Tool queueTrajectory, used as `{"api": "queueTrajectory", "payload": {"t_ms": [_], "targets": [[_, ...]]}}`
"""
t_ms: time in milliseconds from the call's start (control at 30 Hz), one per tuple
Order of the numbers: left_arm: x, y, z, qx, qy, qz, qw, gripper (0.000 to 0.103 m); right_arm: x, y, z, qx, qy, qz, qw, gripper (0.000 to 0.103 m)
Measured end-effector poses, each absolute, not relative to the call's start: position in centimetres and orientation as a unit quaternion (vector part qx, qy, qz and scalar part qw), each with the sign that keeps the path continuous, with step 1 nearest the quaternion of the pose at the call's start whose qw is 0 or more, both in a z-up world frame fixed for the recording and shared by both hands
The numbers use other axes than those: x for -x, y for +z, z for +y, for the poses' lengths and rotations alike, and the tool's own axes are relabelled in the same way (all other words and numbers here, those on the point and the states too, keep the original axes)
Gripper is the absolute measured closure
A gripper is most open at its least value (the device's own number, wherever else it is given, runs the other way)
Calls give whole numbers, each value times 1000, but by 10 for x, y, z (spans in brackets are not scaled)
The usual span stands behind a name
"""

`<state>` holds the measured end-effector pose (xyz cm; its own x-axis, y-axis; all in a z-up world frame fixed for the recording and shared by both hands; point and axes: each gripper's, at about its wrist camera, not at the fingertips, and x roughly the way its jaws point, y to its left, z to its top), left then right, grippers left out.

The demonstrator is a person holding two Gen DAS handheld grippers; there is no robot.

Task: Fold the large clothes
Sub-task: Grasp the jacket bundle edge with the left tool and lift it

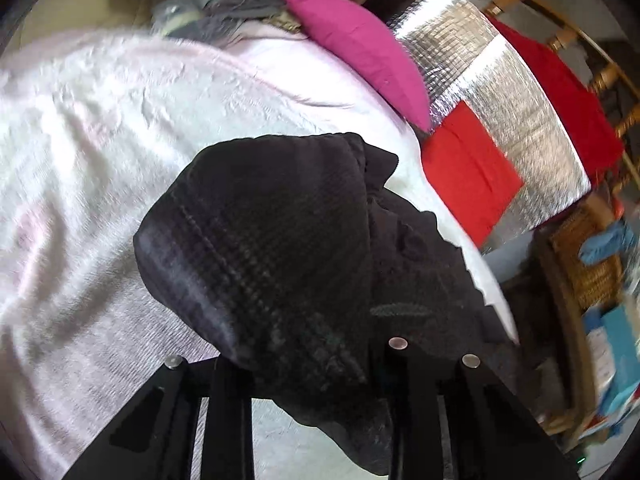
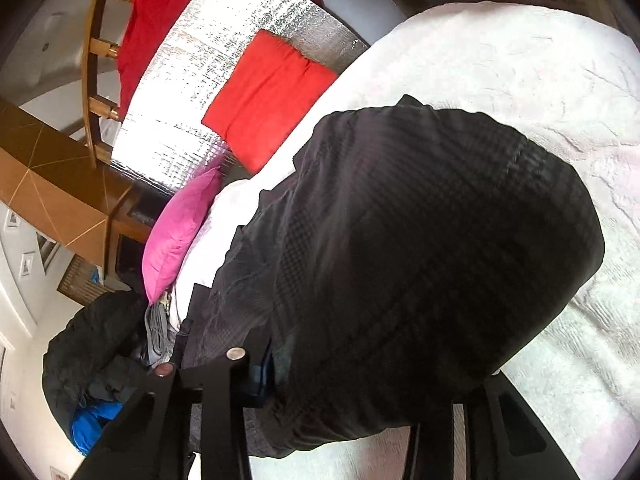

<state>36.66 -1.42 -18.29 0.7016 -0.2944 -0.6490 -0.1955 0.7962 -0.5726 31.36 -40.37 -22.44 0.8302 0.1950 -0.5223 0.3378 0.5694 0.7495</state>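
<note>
The left gripper (image 1: 316, 364) is clamped on a fold of the dark, checked woven garment (image 1: 280, 248), which bunches up over its black fingers (image 1: 228, 408) and hangs down between them. The right gripper (image 2: 352, 396) likewise pinches the same dark garment (image 2: 420, 260), whose cloth drapes over and hides most of its jaws. The garment is lifted above a pale pink textured bedspread (image 1: 100, 140) that covers the bed. Beyond it, against a silver quilted foil sheet (image 1: 512, 92), lie a magenta cushion (image 1: 360, 52) and a red cushion (image 1: 468, 168). A darker red cloth (image 1: 568, 100) hangs by the wooden bed rail (image 1: 600, 72). In the right wrist view a black padded jacket (image 2: 92, 344) lies heaped beside the bed.
</note>
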Motion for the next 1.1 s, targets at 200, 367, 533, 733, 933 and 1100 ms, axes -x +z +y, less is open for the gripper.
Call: {"api": "queueTrajectory", "payload": {"t_ms": [200, 367, 533, 733, 933, 1100], "targets": [[-343, -165, -30, 253, -25, 378, 890, 76, -297, -213, -402, -445, -45, 288, 847, 62], [-325, -157, -43, 198, -25, 372, 906, 76, -276, -208, -399, -426, -41, 295, 855, 62], [-312, -158, -59, 138, -28, 370, 918, 76, -257, -213, -399, -413, -40, 305, 857, 62], [-294, -170, -61, 82, -34, 362, 928, 75, -252, -227, -401, -402, -49, 322, 856, 62], [-297, -167, -63, 65, -32, 364, 929, 75, -258, -233, -402, -409, -57, 333, 848, 62], [-291, -169, -65, 50, -32, 362, 930, 75, -259, -236, -403, -411, -52, 338, 845, 62]]}}
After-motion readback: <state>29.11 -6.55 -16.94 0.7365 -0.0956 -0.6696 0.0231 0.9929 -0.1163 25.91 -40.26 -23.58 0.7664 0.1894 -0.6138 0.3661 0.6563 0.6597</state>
